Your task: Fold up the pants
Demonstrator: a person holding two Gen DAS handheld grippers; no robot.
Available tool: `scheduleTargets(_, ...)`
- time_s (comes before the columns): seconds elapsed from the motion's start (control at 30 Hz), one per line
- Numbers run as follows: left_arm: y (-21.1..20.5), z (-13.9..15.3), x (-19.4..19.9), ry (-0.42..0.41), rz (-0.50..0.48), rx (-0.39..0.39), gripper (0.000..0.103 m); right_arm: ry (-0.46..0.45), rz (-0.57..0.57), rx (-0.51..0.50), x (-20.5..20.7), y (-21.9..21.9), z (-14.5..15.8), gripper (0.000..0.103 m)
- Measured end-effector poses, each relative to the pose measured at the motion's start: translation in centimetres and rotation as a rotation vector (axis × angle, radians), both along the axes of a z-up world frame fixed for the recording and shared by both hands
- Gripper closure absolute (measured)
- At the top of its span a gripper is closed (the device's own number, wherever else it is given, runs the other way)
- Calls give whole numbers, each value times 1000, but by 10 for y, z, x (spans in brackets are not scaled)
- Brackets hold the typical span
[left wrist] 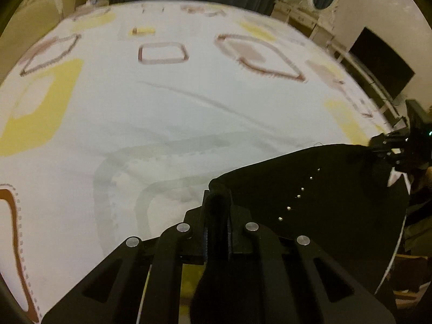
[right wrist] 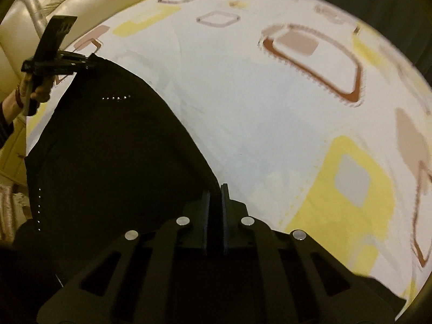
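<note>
The left hand-held gripper (left wrist: 217, 202) was clamped on a fold of the black fabric pants (left wrist: 324, 202), its two fingers pressed tight with dark cloth bunched between them. The right hand-held gripper (right wrist: 216, 199) was likewise closed narrow on another edge of the same garment, the cloth pinched between its pads. Each wrist view showed the other tool at the far corner of the cloth: the right one at the right edge of the left view, the left one at the upper left of the right view, held by a person's hand (right wrist: 37, 91).

The pants hung stretched between the two grips at the near edge of a bed covered with a white sheet printed with yellow and brown rounded squares (left wrist: 162, 102). A row of small silver studs (left wrist: 299, 194) ran across the dark cloth. Most of the sheet beyond lay bare, with a few shallow creases.

Judging from this, the step in hand was the pick-up: both corners had been seized and the garment was lifted, not yet laid flat. The next move likely called for carrying both grips together out over the sheet, keeping the cloth taut between them, and lowering it evenly so a fold could be made.
</note>
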State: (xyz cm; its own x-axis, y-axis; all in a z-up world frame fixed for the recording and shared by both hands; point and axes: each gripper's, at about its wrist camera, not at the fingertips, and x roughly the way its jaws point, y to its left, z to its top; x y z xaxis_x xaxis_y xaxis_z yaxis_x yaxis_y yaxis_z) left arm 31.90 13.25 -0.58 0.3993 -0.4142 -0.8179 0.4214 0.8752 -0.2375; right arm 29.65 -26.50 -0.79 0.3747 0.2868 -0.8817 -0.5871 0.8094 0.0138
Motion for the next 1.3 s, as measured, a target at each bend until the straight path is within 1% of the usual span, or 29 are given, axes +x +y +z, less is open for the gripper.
scheduleTargets(0.07,0,17,-19,-44,-14,-5,94,-59,-7,2,-24,2,10,96)
scheduleTargets(0.17,5,35,-53,-76,-20,-35,94,-111,-19,0,-53,6,18,96)
scheduleTargets(0.27,8,49,-87,-100,-25,-58,95,-152,-30,-4,-93,6,21,96)
scheduleTargets(0.3,9,53,-97,-104,-24,-69,95,-168,-26,-20,-108,6,20,96)
scheduleTargets(0.4,17,55,-132,-105,-13,-105,95,-191,-19,-43,-144,13,14,96)
scheduleTargets(0.53,28,44,-169,-85,6,-123,95,-208,-13,-53,-179,22,4,96)
scheduleTargets(0.6,33,30,-188,-58,23,-117,95,-210,-13,-54,-199,27,-2,96)
scheduleTargets(0.7,39,15,-206,-22,46,-137,95,-219,-2,-88,-219,35,-11,96)
scheduleTargets(0.77,43,6,-217,-7,62,-144,95,-205,-4,-79,-228,37,-18,96)
scheduleTargets(0.87,49,-5,-230,23,83,-173,94,-192,-3,-93,-243,43,-28,96)
scheduleTargets(1.0,46,-23,-243,51,86,-142,94,-158,-3,-103,-261,46,-47,96)
scheduleTargets(1.03,44,-29,-244,63,88,-123,94,-151,-9,-96,-262,45,-49,96)
scheduleTargets(1.13,44,-39,-250,67,92,-116,94,-136,-29,-75,-266,43,-53,96)
scheduleTargets(1.23,52,-45,-249,83,111,-162,93,-131,-34,-70,-269,43,-58,95)
scheduleTargets(1.3,54,-47,-251,85,115,-167,93,-135,-35,-73,-272,44,-61,95)
